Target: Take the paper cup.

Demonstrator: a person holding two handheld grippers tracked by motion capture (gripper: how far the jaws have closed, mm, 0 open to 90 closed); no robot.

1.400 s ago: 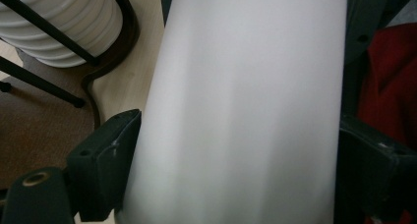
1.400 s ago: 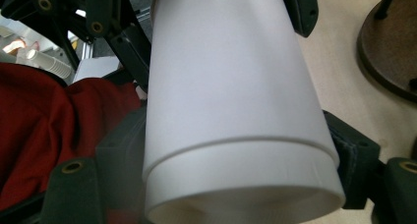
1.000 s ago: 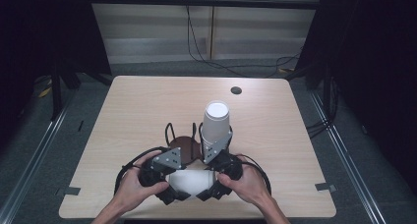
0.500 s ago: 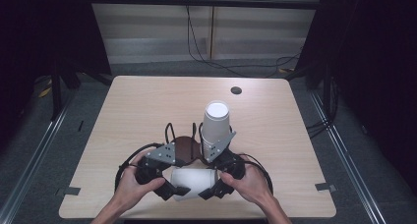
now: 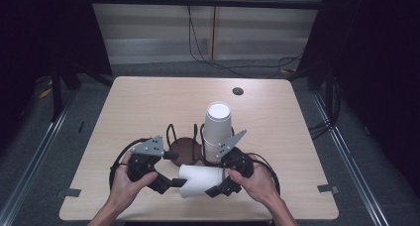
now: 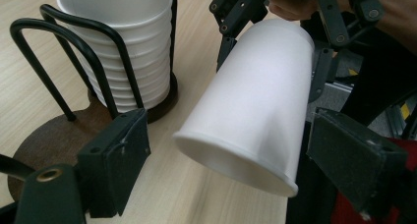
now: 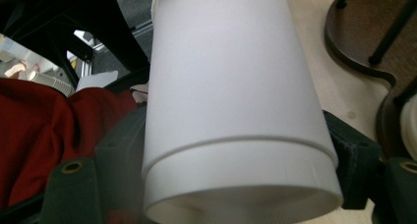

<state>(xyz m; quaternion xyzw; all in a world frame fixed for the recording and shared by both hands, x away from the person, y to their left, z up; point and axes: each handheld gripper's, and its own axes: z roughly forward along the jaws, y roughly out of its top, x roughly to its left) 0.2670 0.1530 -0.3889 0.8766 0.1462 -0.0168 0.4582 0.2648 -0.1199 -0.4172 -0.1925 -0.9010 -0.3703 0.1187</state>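
A single white paper cup (image 5: pixel 200 180) hangs on its side over the table's near edge, between the two hands. My right gripper (image 5: pixel 218 186) is shut on its narrow base end, with the pads (image 7: pixel 359 155) pressed against both sides of the cup (image 7: pixel 231 86). My left gripper (image 5: pixel 173 182) faces the cup's open rim (image 6: pixel 236 160). Its jaws have just been closing, and the rim lies between them with a gap still showing beside the left pad (image 6: pixel 120 155). Just beyond, a tall stack of white cups (image 5: pixel 218 129) stands in a black wire holder (image 5: pixel 185 144).
The holder's brown base (image 6: pixel 54 135) and wire loops (image 6: pixel 64 52) sit close behind the grippers. A small dark disc (image 5: pixel 237 91) lies at the table's far side. Red cloth (image 7: pixel 54 121) shows below the table edge.
My left gripper has drawn slightly to the left and its jaws have narrowed. The cup now lies level, with more of it showing between the hands. The right hand has stayed put.
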